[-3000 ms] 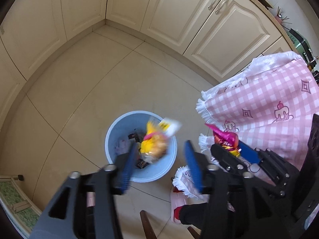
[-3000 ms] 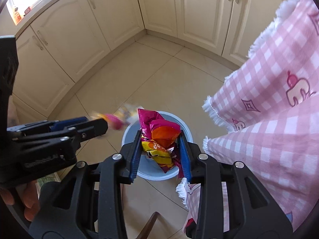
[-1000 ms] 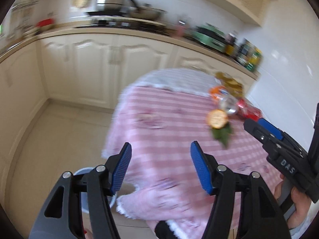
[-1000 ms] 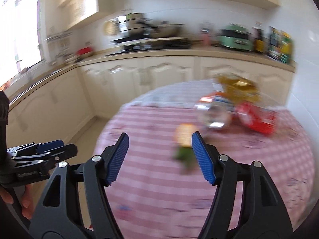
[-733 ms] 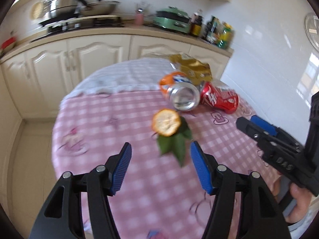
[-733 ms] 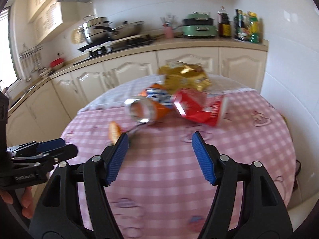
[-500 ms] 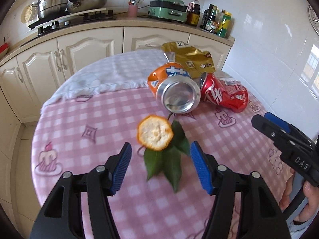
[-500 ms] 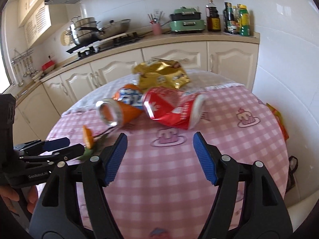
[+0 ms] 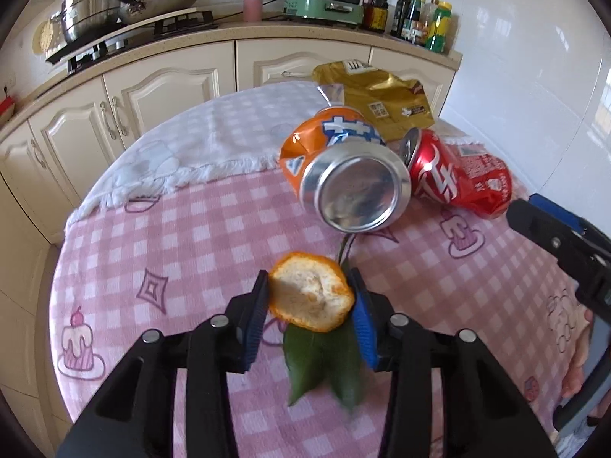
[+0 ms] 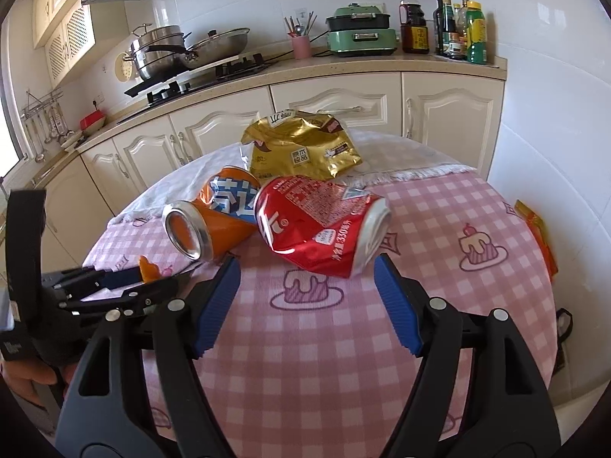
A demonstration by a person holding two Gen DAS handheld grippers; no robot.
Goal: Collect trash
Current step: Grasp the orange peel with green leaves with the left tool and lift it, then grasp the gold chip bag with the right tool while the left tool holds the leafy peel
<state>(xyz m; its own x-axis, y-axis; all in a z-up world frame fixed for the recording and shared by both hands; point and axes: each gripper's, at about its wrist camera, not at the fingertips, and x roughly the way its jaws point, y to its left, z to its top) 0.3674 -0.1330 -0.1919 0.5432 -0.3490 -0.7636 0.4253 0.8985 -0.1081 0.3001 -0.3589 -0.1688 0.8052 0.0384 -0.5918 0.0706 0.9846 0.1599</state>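
My left gripper (image 9: 310, 307) is shut on an orange peel (image 9: 310, 297) with green leaves (image 9: 324, 362) hanging under it, low over the pink checked tablecloth (image 9: 191, 236). Beyond it lie a crushed orange can (image 9: 343, 175), a crushed red can (image 9: 458, 179) and a gold snack bag (image 9: 378, 91). My right gripper (image 10: 307, 301) is open and empty, just in front of the red can (image 10: 320, 225). In the right wrist view the orange can (image 10: 214, 217) lies left of the red can, the gold bag (image 10: 301, 149) behind, and the left gripper (image 10: 114, 282) with the peel (image 10: 147, 267) at the left.
Cream kitchen cabinets (image 10: 343, 114) and a counter with pots (image 10: 183, 51), a green cooker (image 10: 359, 30) and bottles (image 10: 458, 26) stand behind the round table. An orange wrapper (image 10: 538, 233) hangs at the table's right edge by the tiled wall.
Both grippers swung from the blue bin on the floor up to the table. My left gripper closed on the orange peel. My right gripper, emptied of its wrapper, moved up to the red can.
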